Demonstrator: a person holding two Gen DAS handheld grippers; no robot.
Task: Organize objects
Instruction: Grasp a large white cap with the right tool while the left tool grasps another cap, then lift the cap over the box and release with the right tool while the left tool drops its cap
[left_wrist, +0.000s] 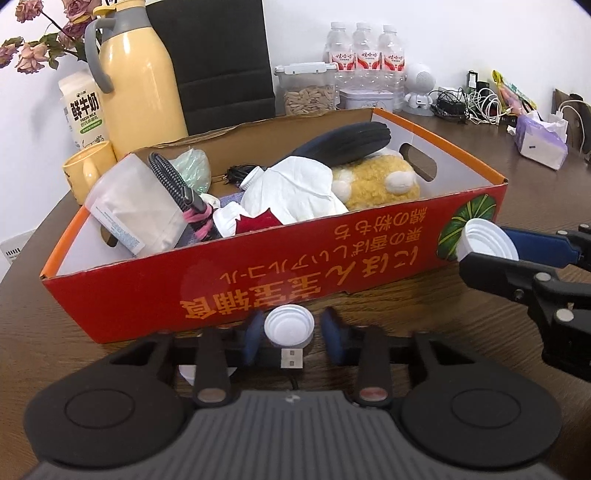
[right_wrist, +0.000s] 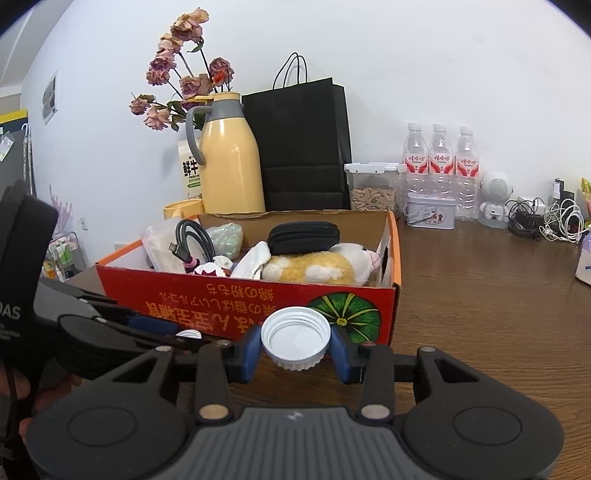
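Observation:
A red cardboard box (left_wrist: 236, 288) sits on the wooden table, full of things: a plush toy (left_wrist: 380, 181), a black case (left_wrist: 347, 142), white cloth, a cable, a plastic bag. It also shows in the right wrist view (right_wrist: 221, 299). My left gripper (left_wrist: 289, 330) is close to the box's front wall with a small white cap (left_wrist: 289, 326) between its blue pads. My right gripper (right_wrist: 295, 341) is shut on a larger white cap (right_wrist: 295, 338), also seen in the left wrist view (left_wrist: 487, 238) by the box's right corner.
Behind the box stand a yellow thermos (left_wrist: 142, 74), a milk carton (left_wrist: 83, 109), a yellow mug (left_wrist: 88, 170), a black paper bag (left_wrist: 221, 62), a nut jar (left_wrist: 308, 90), three water bottles (left_wrist: 364, 55), a tin and a white robot speaker (left_wrist: 419, 88). Cables and tissues (left_wrist: 539, 138) lie at far right.

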